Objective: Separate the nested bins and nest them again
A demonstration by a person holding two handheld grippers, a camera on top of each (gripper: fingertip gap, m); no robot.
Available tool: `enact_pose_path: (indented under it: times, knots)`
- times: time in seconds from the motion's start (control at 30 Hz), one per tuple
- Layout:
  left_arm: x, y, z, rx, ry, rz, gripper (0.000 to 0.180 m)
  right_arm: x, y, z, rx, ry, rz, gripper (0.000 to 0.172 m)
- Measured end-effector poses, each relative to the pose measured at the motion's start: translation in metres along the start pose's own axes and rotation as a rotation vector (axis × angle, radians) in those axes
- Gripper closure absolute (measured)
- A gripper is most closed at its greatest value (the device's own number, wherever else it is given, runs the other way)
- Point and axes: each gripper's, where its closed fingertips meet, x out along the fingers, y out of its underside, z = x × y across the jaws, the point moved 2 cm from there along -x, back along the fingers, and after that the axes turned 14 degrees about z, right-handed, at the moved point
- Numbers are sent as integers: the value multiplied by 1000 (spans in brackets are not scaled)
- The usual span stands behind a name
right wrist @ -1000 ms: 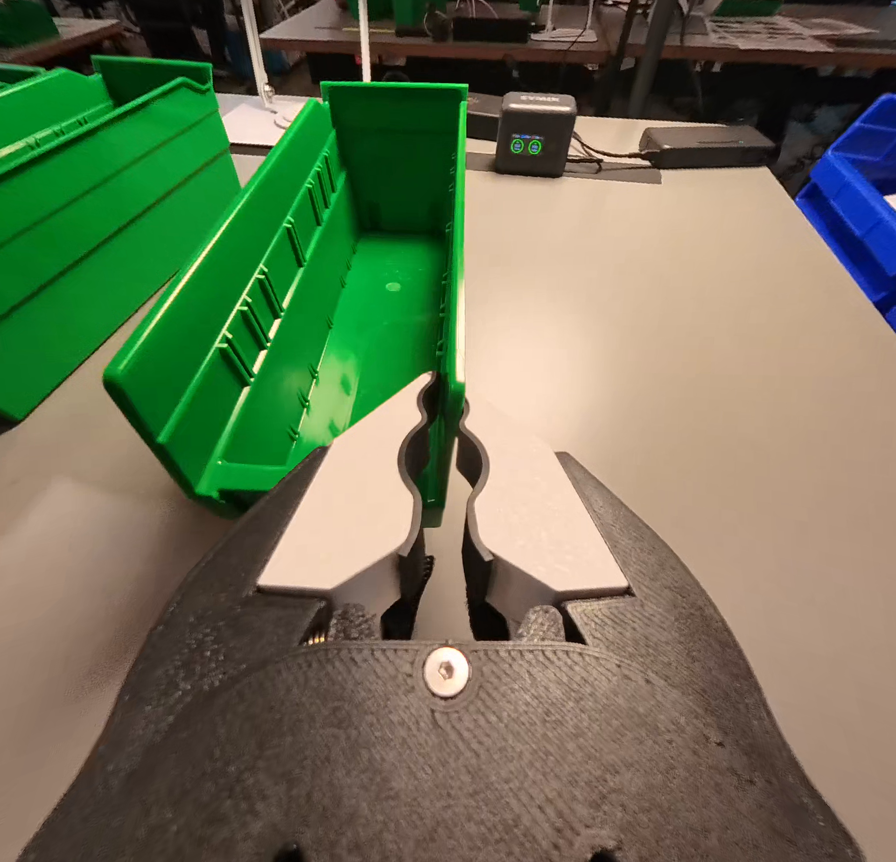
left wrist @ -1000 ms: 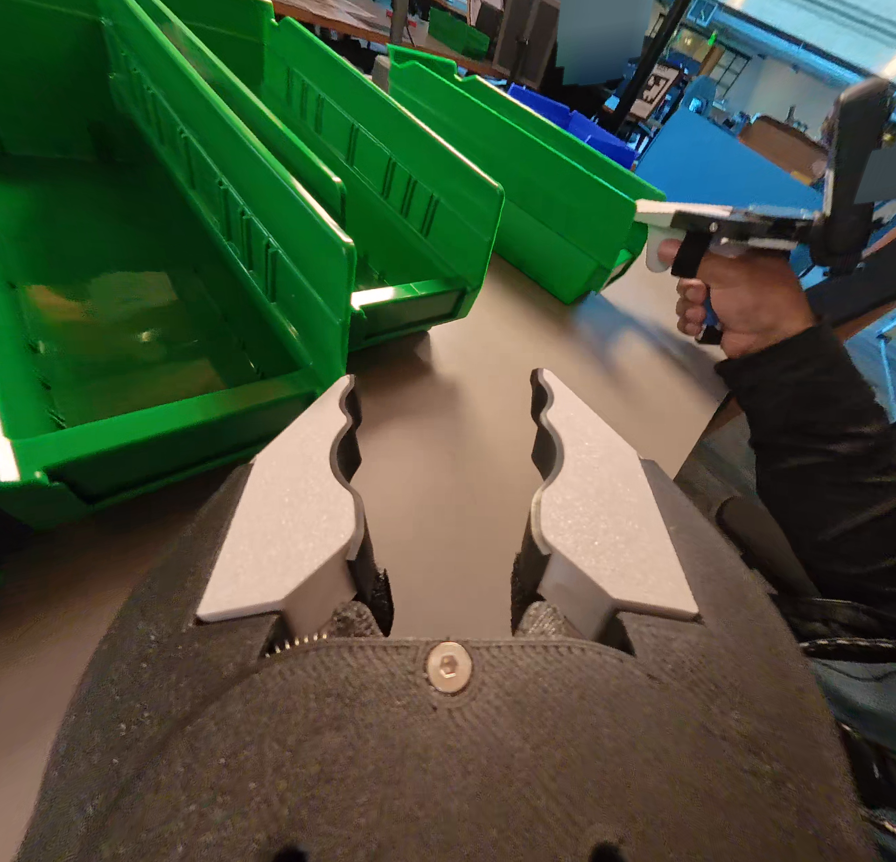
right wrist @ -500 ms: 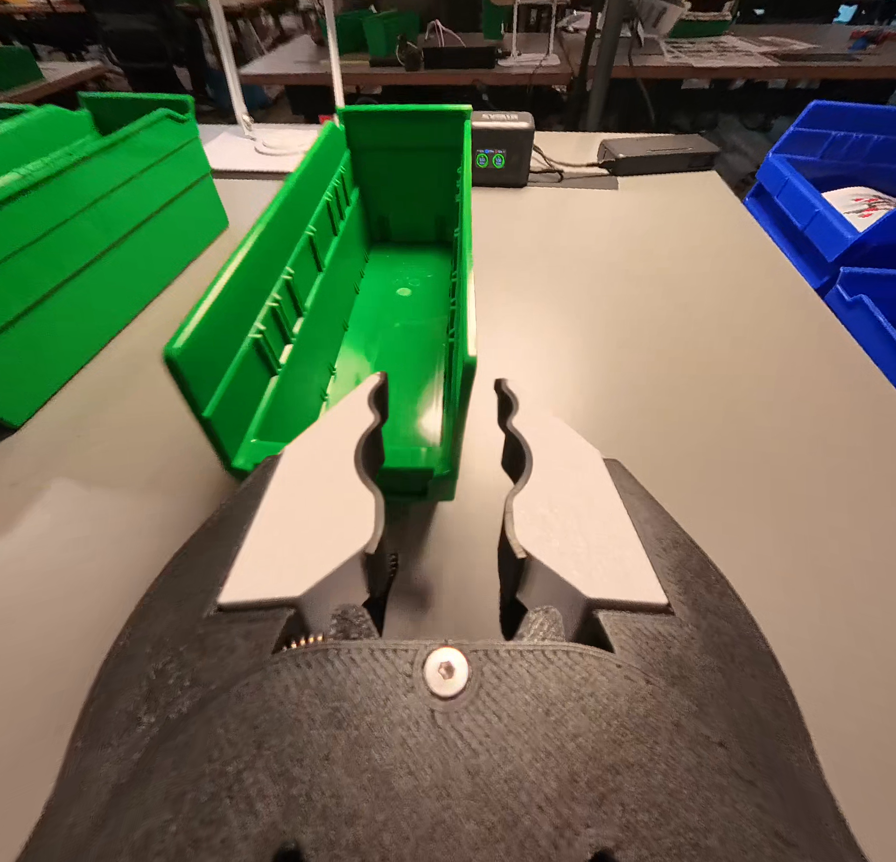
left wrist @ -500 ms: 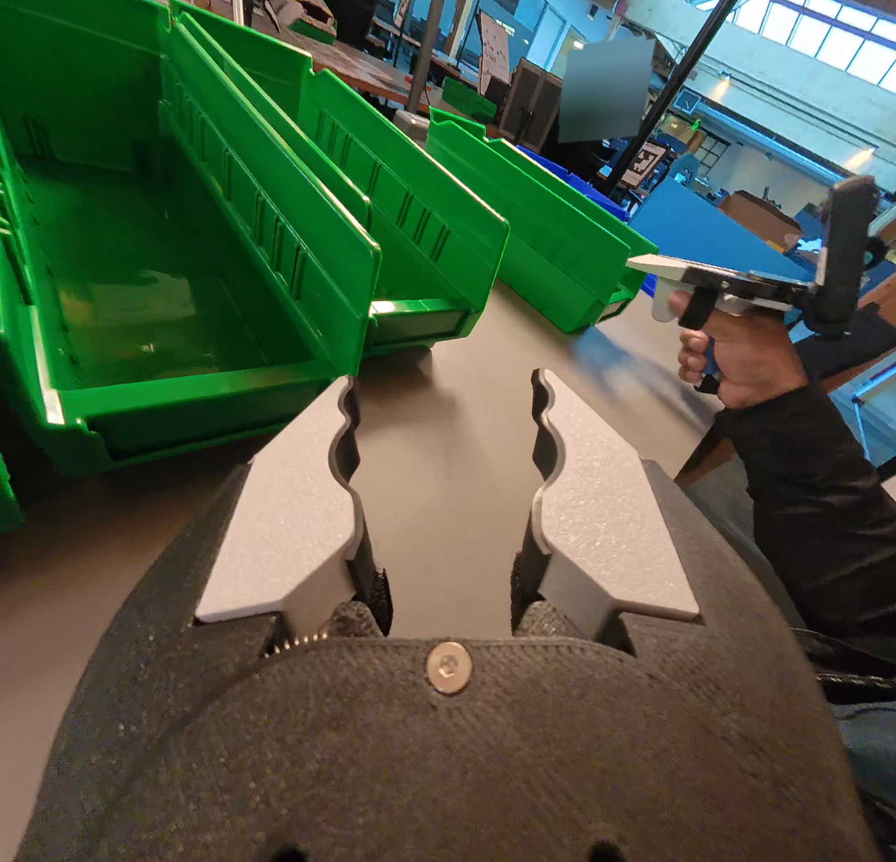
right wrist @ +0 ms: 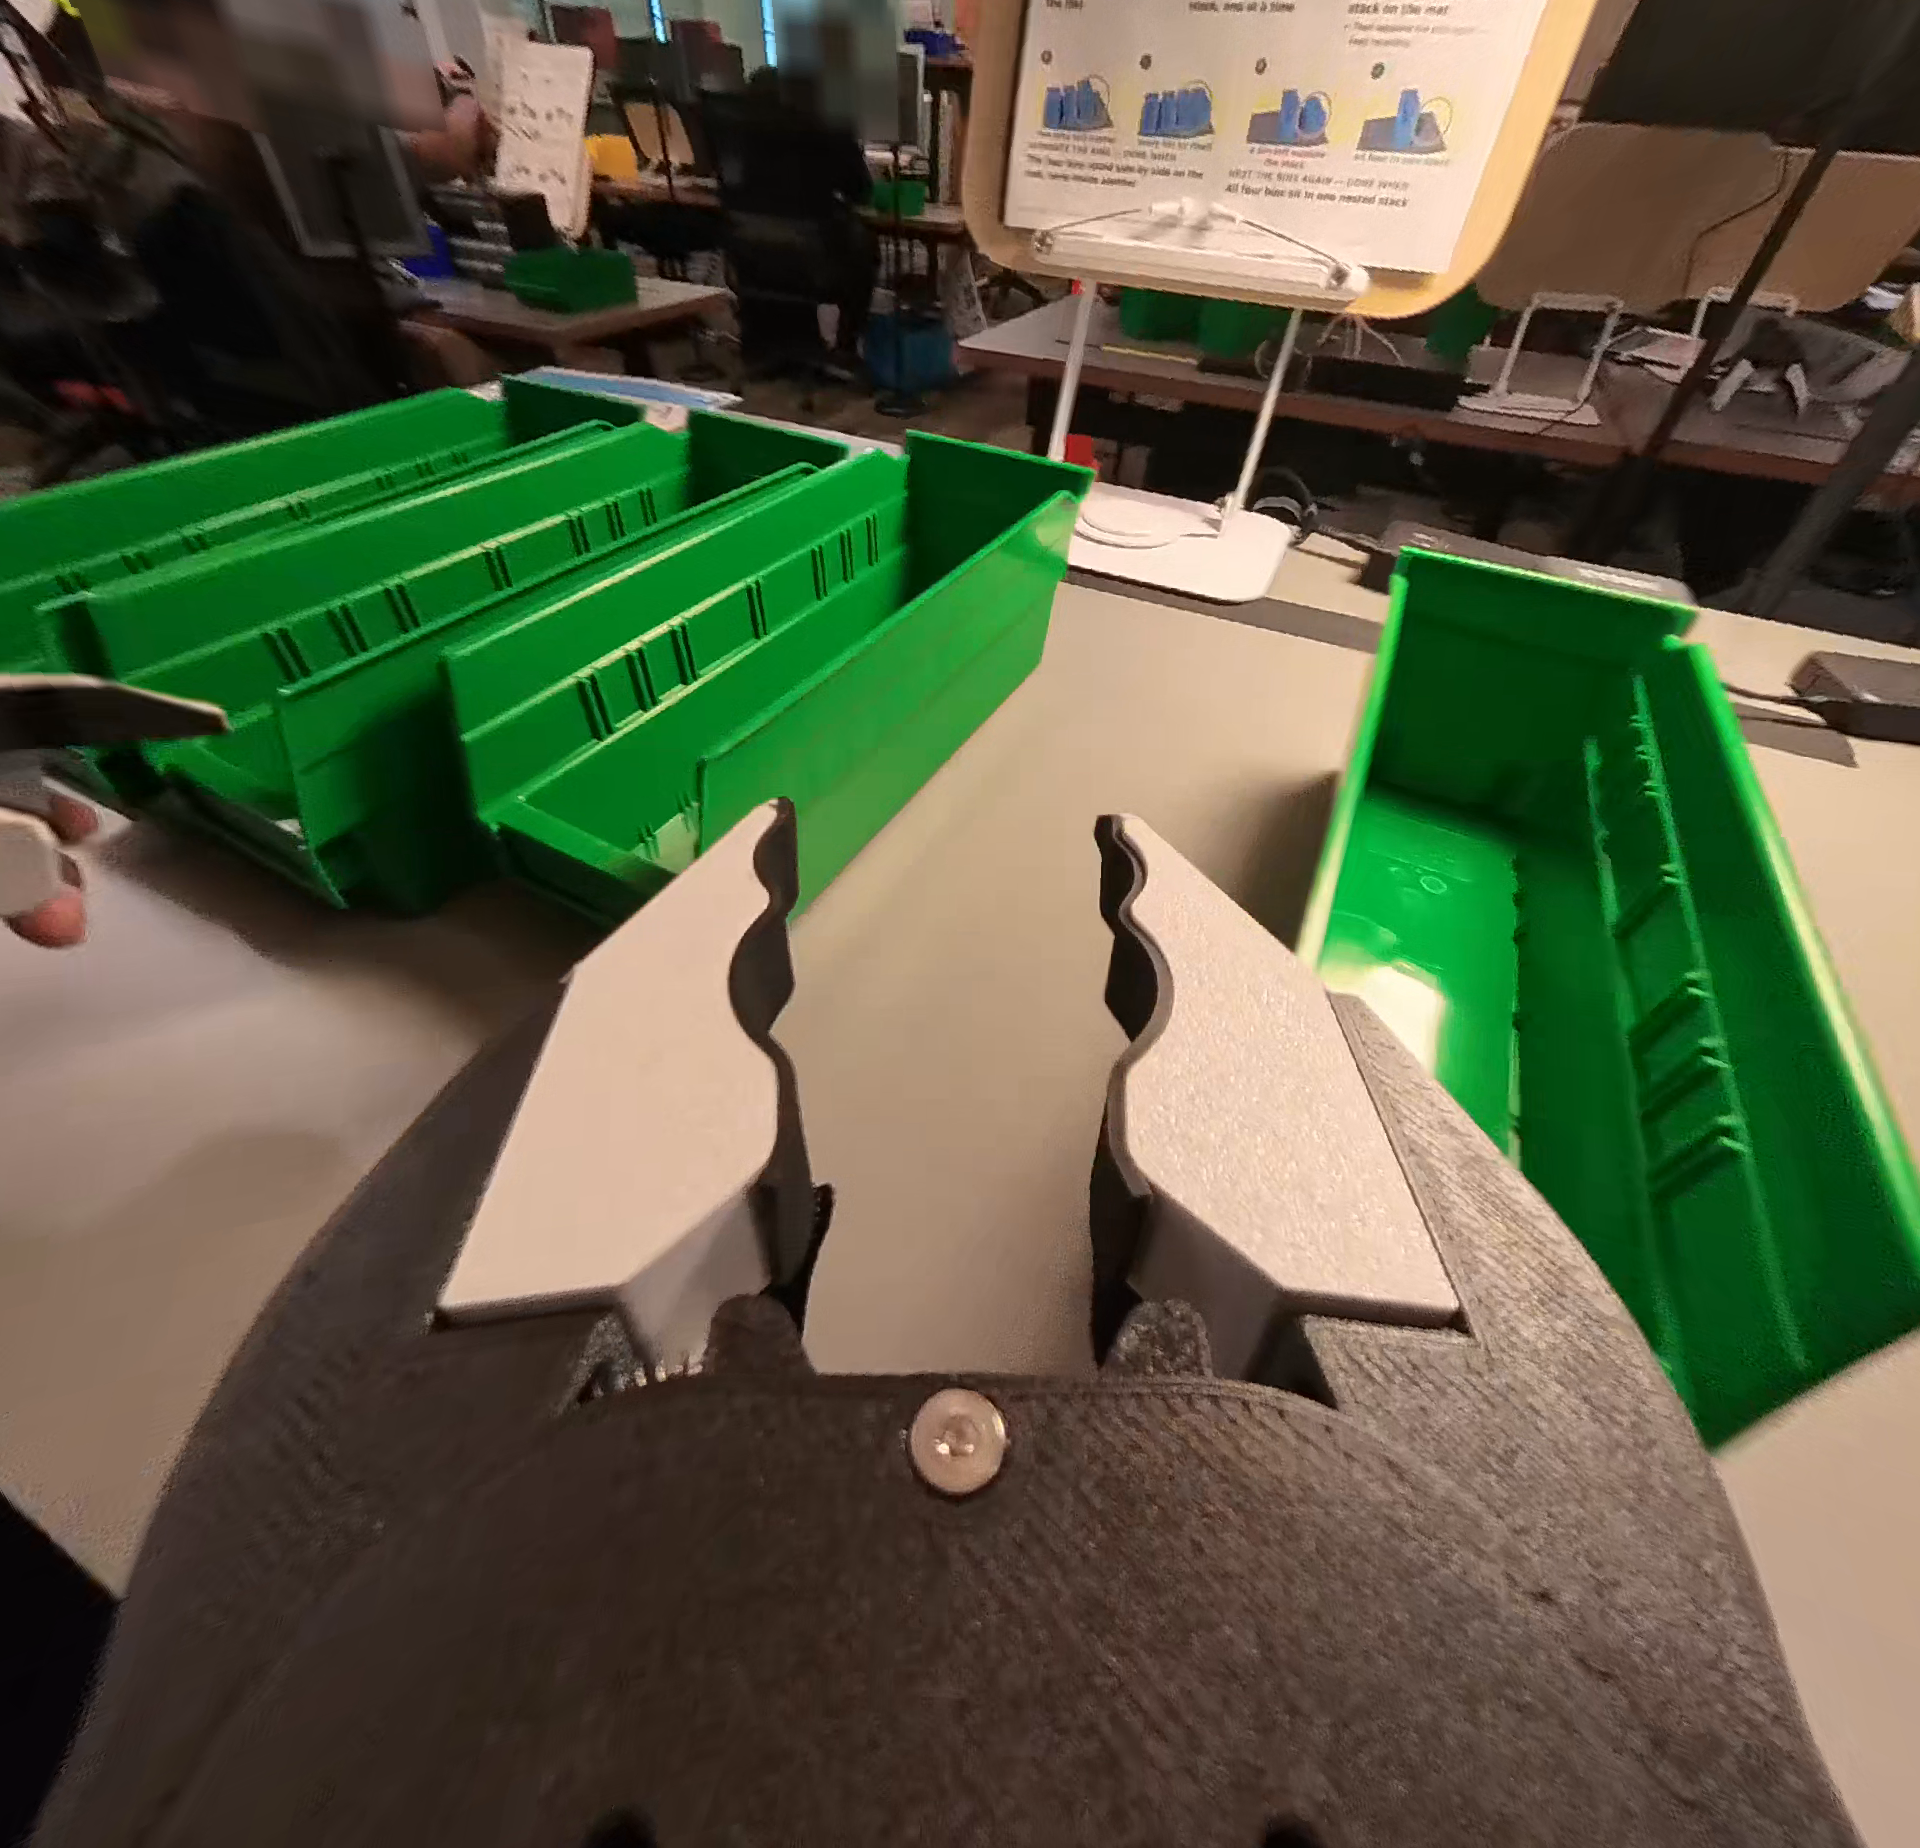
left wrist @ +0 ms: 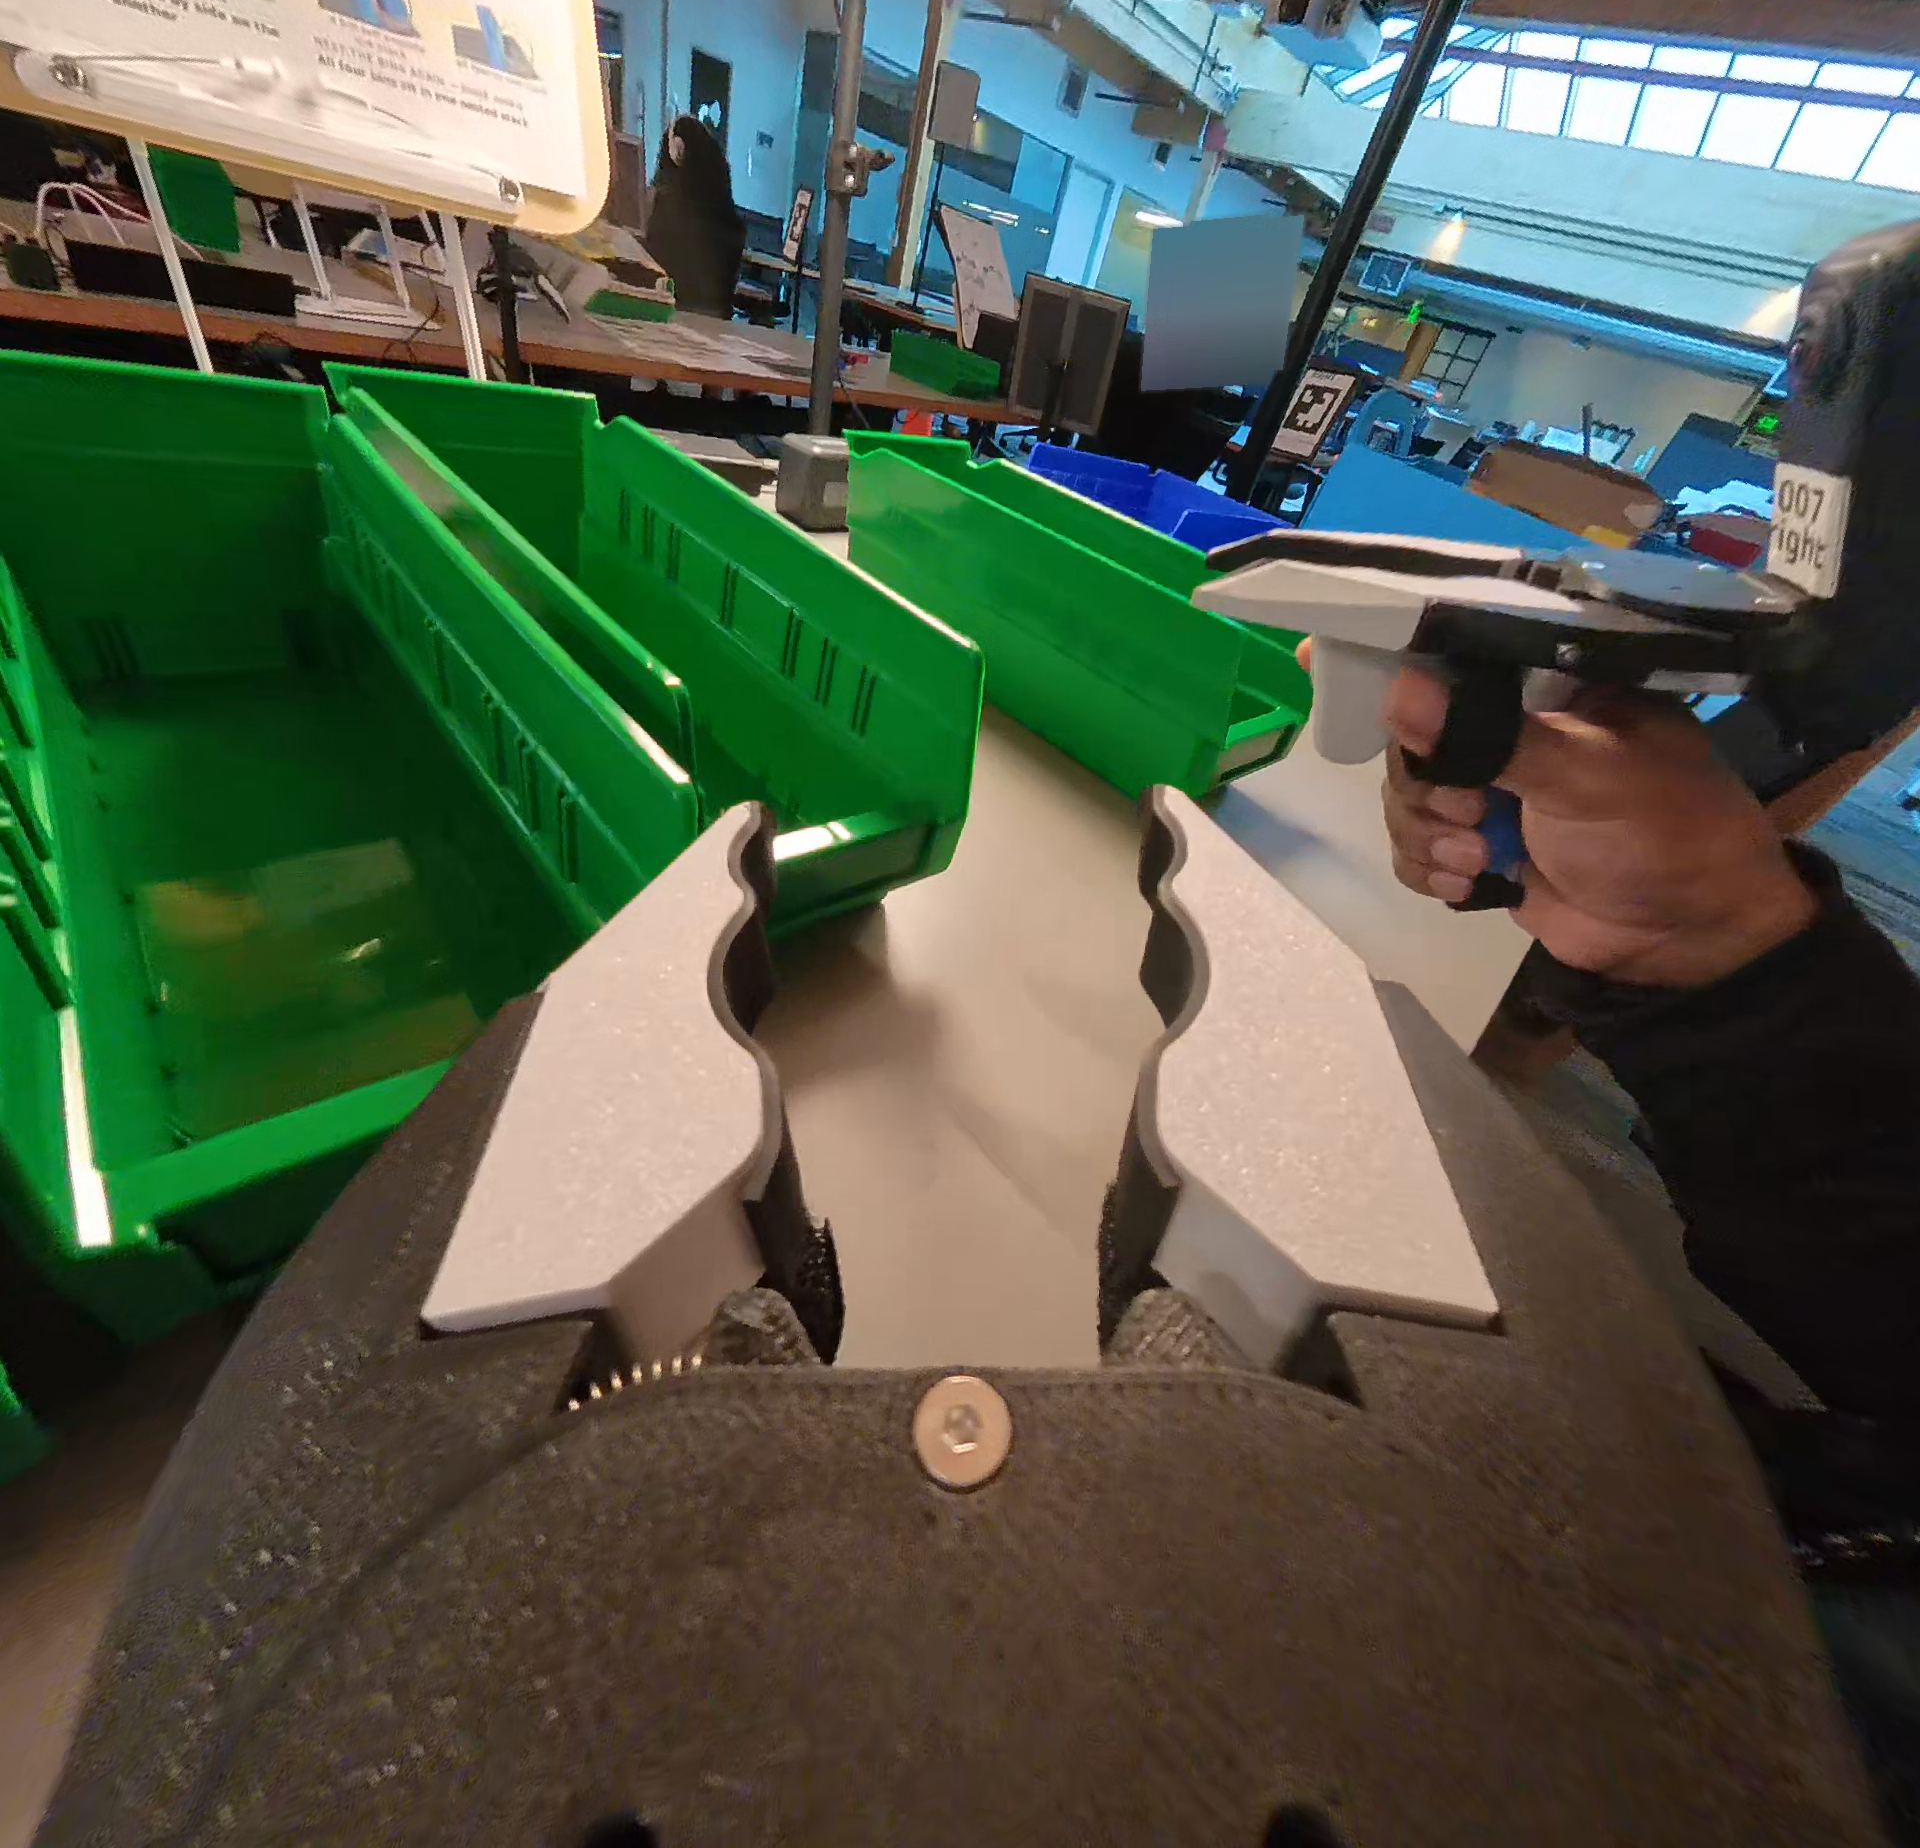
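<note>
Four green bins stand apart on the grey table [right wrist: 987, 655]. In the right wrist view, three of them [right wrist: 769, 676] [right wrist: 468, 603] [right wrist: 208, 510] lie side by side at the left, and the fourth bin [right wrist: 1621, 915] stands alone at the right. My right gripper [right wrist: 940, 832] is open and empty over bare table between them. My left gripper [left wrist: 956, 822] is open and empty above the table, by the near ends of a wide bin [left wrist: 260, 863] and a narrower bin [left wrist: 779, 655]. The right gripper [left wrist: 1351, 593] also shows at the right of the left wrist view, held by a hand.
An instruction board on a white stand [right wrist: 1247, 84] rises behind the bins. A black device [right wrist: 1860, 692] lies at the far right of the table. Blue bins [left wrist: 1143, 494] sit beyond the far green bin [left wrist: 1060, 603]. Other tables and people are in the background.
My right gripper opened off the single bin's side wall, drew back and swung left; that bin now stands to its right. My left gripper stayed open and tilted upward.
</note>
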Motion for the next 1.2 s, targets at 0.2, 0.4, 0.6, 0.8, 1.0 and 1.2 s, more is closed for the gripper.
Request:
enact_pose_path:
  times: [0.2, 0.4, 0.6, 0.8, 1.0, 1.2]
  knots:
    - [-11, 10, 6, -75, 27, -80, 115, 15, 20, 19, -7, -9, 40, 112]
    - [-14, 12, 10, -158, 88, -84, 115, 4, 17, 7, 40, -26, -31, 112]
    - [-8, 16, 8, -170, 108, -48, 115, 40, 10, 56, -21, -162, 41, 100]
    - [-9, 15, 9, -181, 108, -51, 115, 84, 11, 54, 13, -81, 120, 120]
    - [-10, 15, 11, -194, 115, -64, 115, 88, 16, 35, 21, 15, 135, 164]
    - [-9, 16, 11, -189, 94, -52, 115, 46, 37, -5, 93, 143, 125, 170]
